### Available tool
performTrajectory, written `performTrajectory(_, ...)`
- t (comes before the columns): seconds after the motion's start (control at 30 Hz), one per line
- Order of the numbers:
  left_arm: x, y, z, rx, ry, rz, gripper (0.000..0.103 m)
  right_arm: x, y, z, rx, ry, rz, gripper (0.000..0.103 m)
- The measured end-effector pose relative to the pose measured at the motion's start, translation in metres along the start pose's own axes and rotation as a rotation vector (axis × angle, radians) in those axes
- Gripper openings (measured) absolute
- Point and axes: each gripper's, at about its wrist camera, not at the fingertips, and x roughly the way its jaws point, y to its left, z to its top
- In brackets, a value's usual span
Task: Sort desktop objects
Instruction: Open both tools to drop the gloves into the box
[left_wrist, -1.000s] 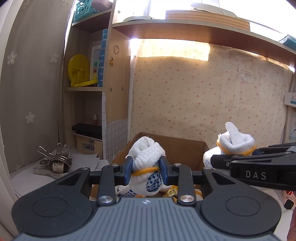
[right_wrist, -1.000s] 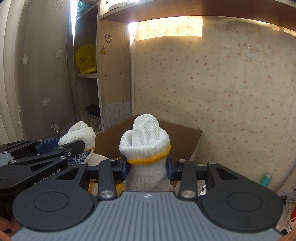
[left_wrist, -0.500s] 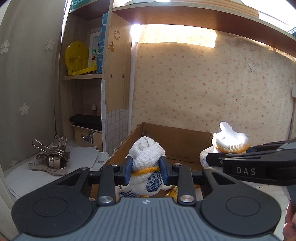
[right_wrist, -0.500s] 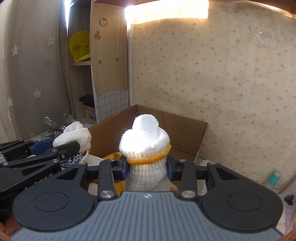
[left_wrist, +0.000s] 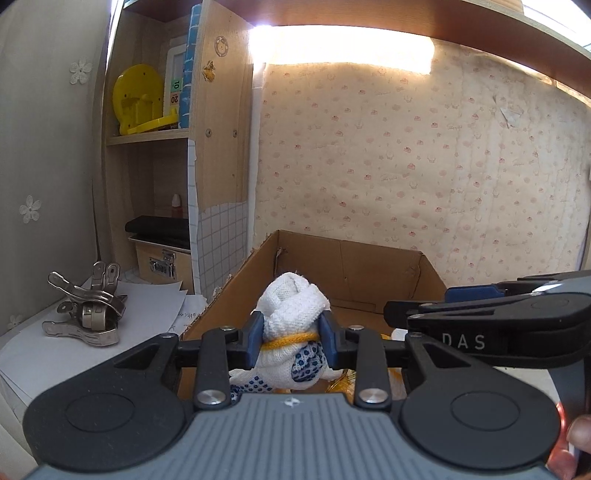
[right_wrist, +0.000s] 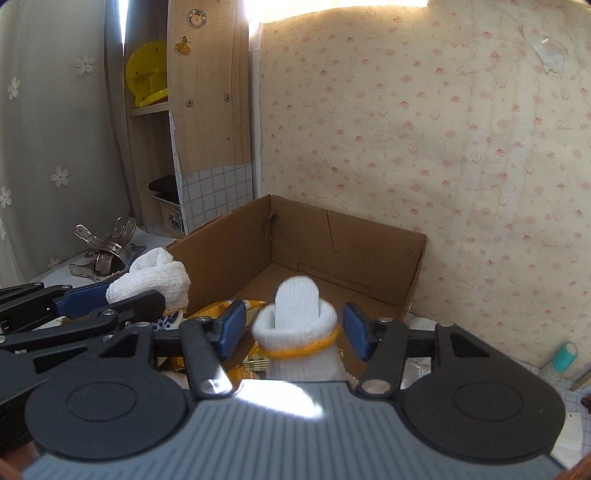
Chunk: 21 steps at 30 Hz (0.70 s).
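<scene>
While upright, glove bundle (right_wrist: 295, 325), cuff up

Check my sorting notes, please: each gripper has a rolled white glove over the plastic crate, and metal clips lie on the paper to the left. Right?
Not a plastic crate: both wrist views show an open cardboard box. The rest stands: left gripper and right gripper each have a rolled glove, metal clips on paper.

Metal clips (left_wrist: 86, 312) left of box (left_wrist: 351, 258) (apart)

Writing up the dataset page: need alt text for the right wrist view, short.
The right gripper, jaws opening, pads clear of a rolled white glove with a yellow cuff band, above an open cardboard box. At left, the left gripper clamps a second rolled glove; metal clips lie behind it.
</scene>
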Motion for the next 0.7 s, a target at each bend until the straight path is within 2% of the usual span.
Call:
performTrajectory(0.43,0.005,-0.003,0.003,0.001,0.008,0.008,0.036,-0.02,-0.01,0.004,0.009,-0.055,-0.022,0.07)
performTrajectory(0.57,0.005,-0.006,0.004,0.011,0.005,0.012,0.041,-0.026,-0.013,0.005,0.017,-0.066,-0.025,0.071)
performTrajectory(0.7,0.005,-0.008,0.005,0.022,0.001,0.024,0.059,-0.033,-0.013,0.005,0.007,-0.079,-0.045,0.073)
